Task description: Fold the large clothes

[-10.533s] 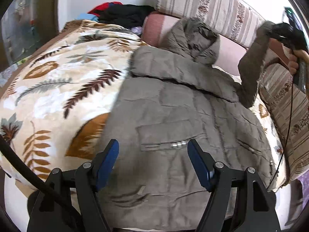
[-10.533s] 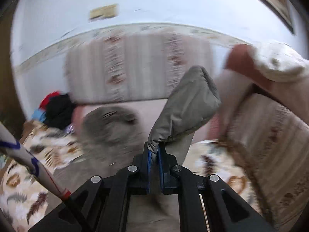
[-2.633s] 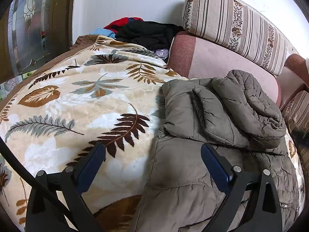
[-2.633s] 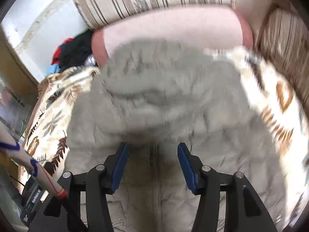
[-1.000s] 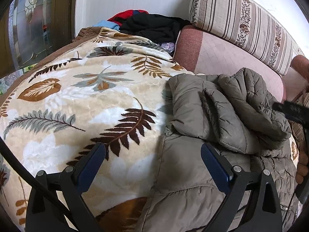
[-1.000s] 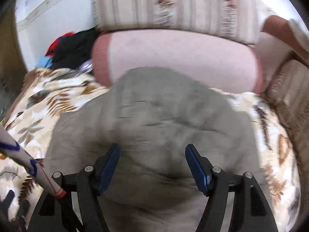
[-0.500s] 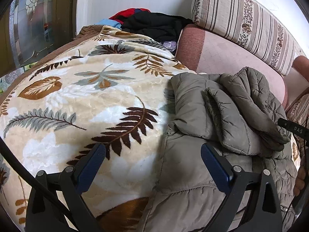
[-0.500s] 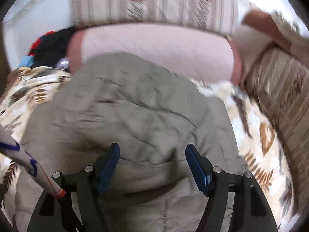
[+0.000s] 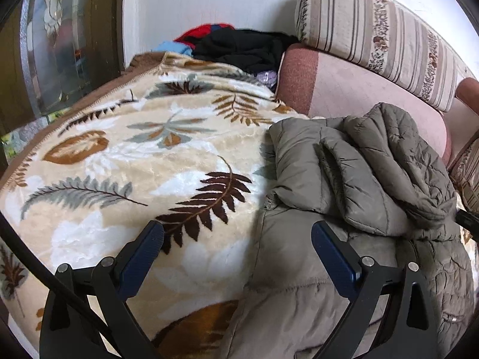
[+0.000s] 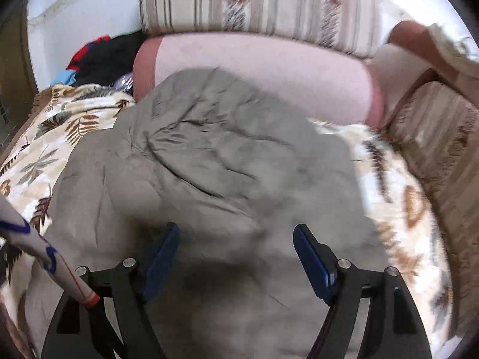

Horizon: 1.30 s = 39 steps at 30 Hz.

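Note:
A grey-brown quilted puffer jacket [image 9: 344,209] lies on a leaf-patterned blanket [image 9: 134,155], with its hood and sleeves [image 9: 398,161] folded in over the upper body. My left gripper [image 9: 236,239] is open and empty, hovering over the jacket's left edge where it meets the blanket. In the right wrist view the jacket [image 10: 227,161] fills the middle, blurred. My right gripper [image 10: 236,239] is open and empty just above the jacket's body, below the folded hood.
A pink sofa cushion [image 9: 359,89] and a striped back cushion [image 9: 374,30] lie behind the jacket. A pile of black, red and blue clothes [image 9: 239,45] sits at the blanket's far end. A striped armrest [image 10: 443,149] is at the right.
The right gripper has drawn back a little over the jacket and its view has shifted. The left gripper has barely moved. Both stay open.

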Each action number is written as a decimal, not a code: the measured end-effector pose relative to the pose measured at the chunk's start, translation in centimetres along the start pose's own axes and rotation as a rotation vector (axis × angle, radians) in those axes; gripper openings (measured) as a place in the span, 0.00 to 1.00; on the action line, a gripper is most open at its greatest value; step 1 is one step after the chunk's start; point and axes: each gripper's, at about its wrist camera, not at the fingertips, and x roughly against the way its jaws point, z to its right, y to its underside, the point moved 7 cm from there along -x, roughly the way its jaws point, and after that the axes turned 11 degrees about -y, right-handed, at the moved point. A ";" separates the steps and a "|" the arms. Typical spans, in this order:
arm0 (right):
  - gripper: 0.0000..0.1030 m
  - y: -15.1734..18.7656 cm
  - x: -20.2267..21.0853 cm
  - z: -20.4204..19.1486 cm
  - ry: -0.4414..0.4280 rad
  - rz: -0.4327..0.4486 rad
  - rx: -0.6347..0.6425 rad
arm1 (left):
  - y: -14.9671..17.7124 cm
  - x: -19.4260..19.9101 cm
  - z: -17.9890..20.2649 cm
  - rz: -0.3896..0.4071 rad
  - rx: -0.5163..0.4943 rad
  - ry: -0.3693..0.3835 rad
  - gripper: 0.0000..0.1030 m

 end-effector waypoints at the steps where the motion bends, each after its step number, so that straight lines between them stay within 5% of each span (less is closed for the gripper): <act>1: 0.80 0.9 1.5 1.4 0.020 0.013 -0.001 | 0.2 0.7 0.1 0.016 -0.008 -0.009 0.96; 8: 0.80 7.0 7.9 9.0 0.159 0.072 -0.028 | 2.3 5.8 1.4 0.015 -0.075 -0.007 0.96; 14: 0.80 11.4 9.1 13.4 0.144 0.031 -0.117 | 5.1 9.2 1.7 -0.031 -0.115 -0.016 0.96; 19: 0.80 13.8 10.4 17.1 0.098 0.052 -0.276 | 6.6 11.5 1.9 -0.027 -0.144 -0.093 0.96; 27: 0.82 14.3 13.1 18.2 0.056 0.204 -0.299 | 8.1 14.5 3.7 -0.028 -0.164 -0.091 0.96; 39: 0.82 16.1 10.8 17.2 -0.025 0.107 -0.299 | 9.9 15.9 6.3 -0.028 -0.225 -0.055 0.96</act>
